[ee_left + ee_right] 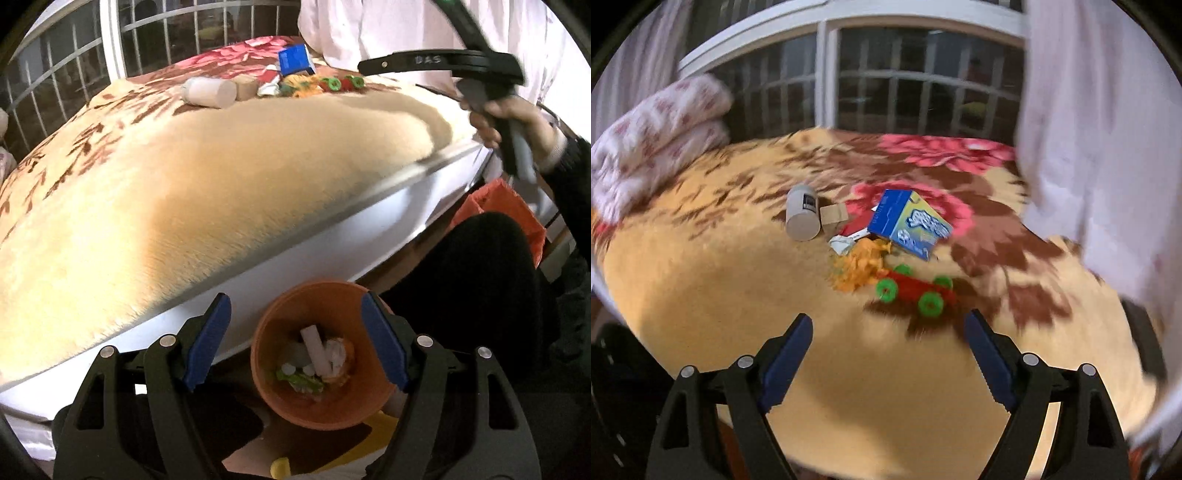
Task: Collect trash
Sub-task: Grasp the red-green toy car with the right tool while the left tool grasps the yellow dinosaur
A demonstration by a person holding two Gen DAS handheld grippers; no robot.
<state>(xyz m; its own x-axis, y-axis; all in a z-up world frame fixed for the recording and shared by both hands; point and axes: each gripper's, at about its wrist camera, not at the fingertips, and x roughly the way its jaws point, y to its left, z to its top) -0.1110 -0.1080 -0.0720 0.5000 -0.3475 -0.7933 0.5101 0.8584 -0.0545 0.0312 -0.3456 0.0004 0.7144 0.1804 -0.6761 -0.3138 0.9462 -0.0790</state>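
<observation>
Trash heaped on the bed, bin on the floor beside it.

A blue box point(909, 224), white bottle point(802, 217), orange wrapper point(860, 266) and red toy car point(913, 290) lie clustered on the floral blanket point(738, 295). The right gripper point(888, 363) hangs before them, spread wide; the left gripper point(295, 341), also spread, hangs empty over the orange bin point(321, 398) holding scraps.

Counting the clutter lying on the bed point(701, 295)

One white bottle point(802, 213), one blue box point(908, 223), one red toy car point(914, 291) showing four green wheels, one orange wrapper point(858, 267), one crumpled white scrap point(842, 243) and one tan roll point(833, 215) are sitting in a single pile; one orange bin point(321, 354) is standing beside the bed, holding several pieces too jumbled for counting.
</observation>
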